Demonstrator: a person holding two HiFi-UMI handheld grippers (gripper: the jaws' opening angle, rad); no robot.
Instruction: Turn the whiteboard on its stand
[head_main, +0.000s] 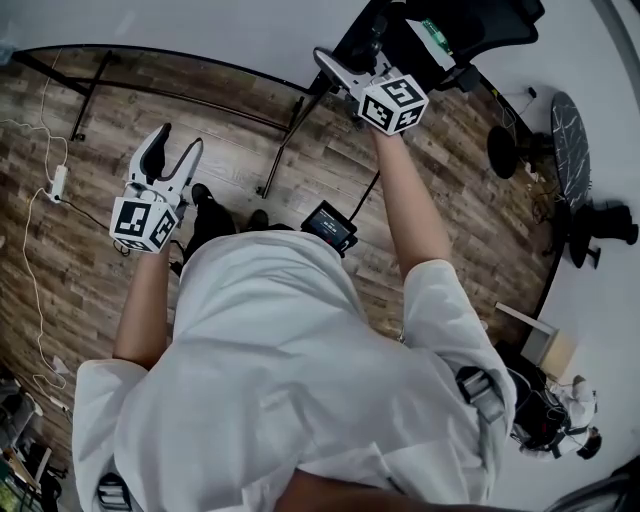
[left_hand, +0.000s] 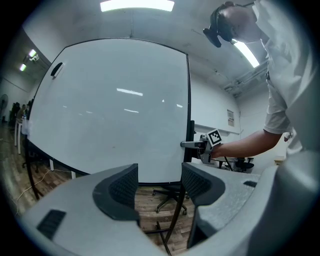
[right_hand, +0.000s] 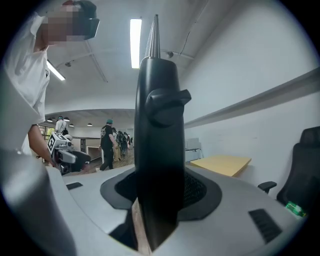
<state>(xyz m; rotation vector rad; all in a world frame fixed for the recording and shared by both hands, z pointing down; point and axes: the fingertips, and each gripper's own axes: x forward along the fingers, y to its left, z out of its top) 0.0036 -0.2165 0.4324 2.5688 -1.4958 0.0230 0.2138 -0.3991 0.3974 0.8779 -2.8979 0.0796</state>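
The whiteboard (left_hand: 115, 110) has the dark upright edge of its frame between the jaws of the right hand-held gripper (right_hand: 160, 192). The jaws are drawn part-way in, with their pads against that edge on either side. The person's right arm (head_main: 405, 200) reaches forward to the board's right-hand side, with the marker cube (head_main: 393, 100) on top of the gripper. The left hand-held gripper (head_main: 178, 142) has its jaws wide apart with nothing between them. It points at the board's white face and is clear of it. The board is upright on its stand (left_hand: 176, 222), whose dark legs rest on the wooden floor (head_main: 100, 260). From above, the board shows only as a thin dark line ahead of the person. An office chair (left_hand: 167, 200) shows below the board's lower edge, beyond it.
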